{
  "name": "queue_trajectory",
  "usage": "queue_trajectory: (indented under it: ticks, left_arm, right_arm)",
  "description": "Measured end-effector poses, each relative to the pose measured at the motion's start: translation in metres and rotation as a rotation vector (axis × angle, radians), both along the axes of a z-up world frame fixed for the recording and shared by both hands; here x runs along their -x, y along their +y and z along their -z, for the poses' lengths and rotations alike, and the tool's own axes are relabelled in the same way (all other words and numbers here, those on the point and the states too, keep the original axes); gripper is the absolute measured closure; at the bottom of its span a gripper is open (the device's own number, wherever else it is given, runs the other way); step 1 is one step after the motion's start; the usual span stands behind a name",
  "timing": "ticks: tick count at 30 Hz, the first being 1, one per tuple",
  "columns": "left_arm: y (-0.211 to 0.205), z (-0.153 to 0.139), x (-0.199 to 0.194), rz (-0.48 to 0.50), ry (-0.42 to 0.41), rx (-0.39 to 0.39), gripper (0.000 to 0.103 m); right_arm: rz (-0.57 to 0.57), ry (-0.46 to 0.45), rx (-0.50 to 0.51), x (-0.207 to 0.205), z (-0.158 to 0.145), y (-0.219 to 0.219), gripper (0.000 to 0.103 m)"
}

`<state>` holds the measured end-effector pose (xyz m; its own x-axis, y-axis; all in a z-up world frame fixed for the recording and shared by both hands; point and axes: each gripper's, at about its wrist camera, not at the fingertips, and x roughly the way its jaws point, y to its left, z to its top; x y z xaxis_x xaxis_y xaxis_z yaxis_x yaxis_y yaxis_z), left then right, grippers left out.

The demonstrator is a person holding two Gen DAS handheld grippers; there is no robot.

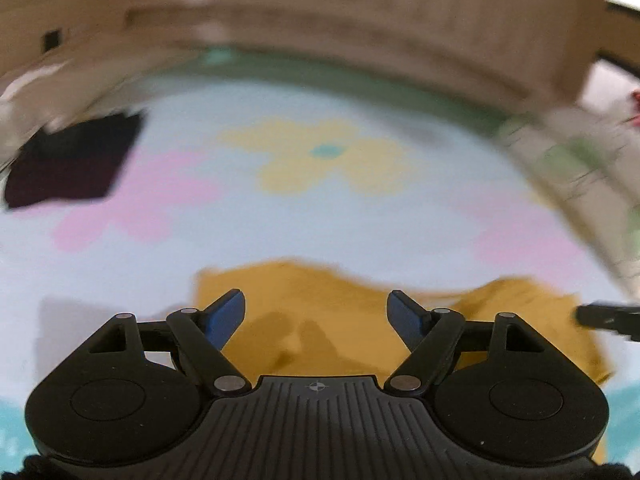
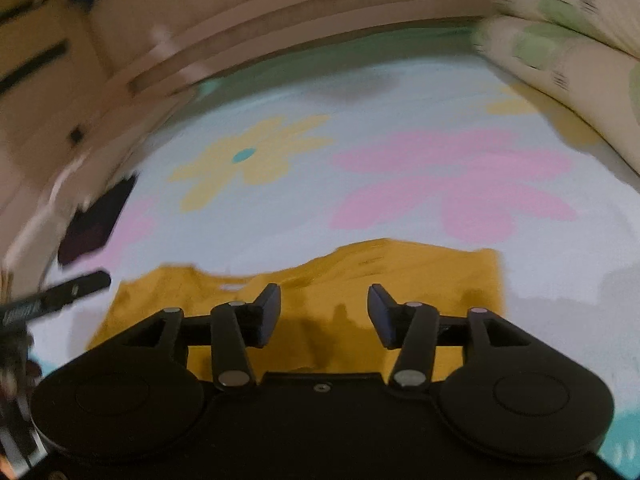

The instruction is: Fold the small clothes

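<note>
Both tongs, left gripper (image 1: pixel 316 312) and right gripper (image 2: pixel 323 310), agape, empty, over mustard garment (image 1: pixel 340 320) lower centre; could pinch bedsheet (image 1: pixel 280 220) too.

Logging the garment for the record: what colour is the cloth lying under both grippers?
Plain mustard yellow cloth, no visible print; clearest in the right wrist view.

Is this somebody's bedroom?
Probably yes, a bedroom. The mustard garment lies on a flower-print bedsheet, with a pillow at the far right and what looks like a wooden bed frame behind it.
</note>
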<state>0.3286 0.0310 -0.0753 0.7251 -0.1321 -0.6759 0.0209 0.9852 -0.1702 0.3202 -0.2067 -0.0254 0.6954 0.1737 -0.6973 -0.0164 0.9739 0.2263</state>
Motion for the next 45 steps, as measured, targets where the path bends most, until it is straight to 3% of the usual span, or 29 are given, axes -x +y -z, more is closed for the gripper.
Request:
queue_trajectory:
  ticks: [5, 8, 11, 13, 14, 15, 20, 23, 25, 27, 31, 37, 41, 45]
  left_arm:
    - [0.012, 0.043, -0.01, 0.02, 0.212, -0.182, 0.026]
    - [0.027, 0.053, -0.009, -0.009, 0.215, -0.121, 0.022]
    - [0.026, 0.051, -0.012, 0.005, 0.217, -0.124, 0.022]
    - [0.034, 0.053, -0.01, -0.003, 0.211, -0.105, 0.022]
    - [0.043, 0.054, -0.009, -0.003, 0.207, -0.095, 0.022]
    - [0.044, 0.054, -0.009, 0.001, 0.205, -0.085, 0.022]
    - [0.053, 0.048, 0.004, -0.014, 0.19, -0.031, 0.022]
    - [0.053, 0.048, 0.003, -0.018, 0.19, -0.03, 0.022]
    - [0.052, 0.049, 0.002, -0.024, 0.19, -0.031, 0.022]
    - [0.05, 0.048, 0.002, -0.025, 0.19, -0.035, 0.022]
    - [0.048, 0.045, 0.003, -0.027, 0.163, -0.036, 0.022]
    - [0.045, 0.042, 0.001, -0.033, 0.139, -0.027, 0.021]
    - [0.041, 0.049, -0.001, -0.02, 0.167, -0.046, 0.021]
    - [0.042, 0.049, 0.003, -0.015, 0.173, -0.056, 0.02]
  right_arm:
    - [-0.133, 0.022, 0.13, -0.014, 0.021, 0.063, 0.042]
    - [-0.2, 0.031, 0.265, -0.018, 0.036, 0.097, 0.039]
    - [-0.26, 0.038, 0.411, -0.019, 0.053, 0.12, 0.039]
    - [-0.256, 0.044, 0.486, -0.02, 0.058, 0.123, 0.042]
    - [-0.241, 0.043, 0.495, -0.02, 0.059, 0.118, 0.058]
    - [-0.223, 0.053, 0.475, -0.021, 0.057, 0.111, 0.084]
    - [-0.075, 0.055, 0.205, -0.02, 0.033, 0.048, 0.086]
    - [-0.009, 0.067, 0.008, -0.018, 0.024, 0.01, 0.085]
    - [0.068, 0.086, -0.065, -0.016, 0.027, -0.012, 0.084]
    - [0.117, 0.105, -0.06, -0.017, 0.032, -0.026, 0.093]
    - [0.175, 0.131, -0.1, -0.012, 0.041, -0.045, 0.093]
    - [0.213, 0.107, -0.055, -0.006, 0.028, -0.058, 0.094]
    - [0.269, 0.155, -0.034, -0.011, 0.042, -0.071, 0.094]
    - [0.307, 0.182, -0.037, -0.009, 0.059, -0.08, 0.079]
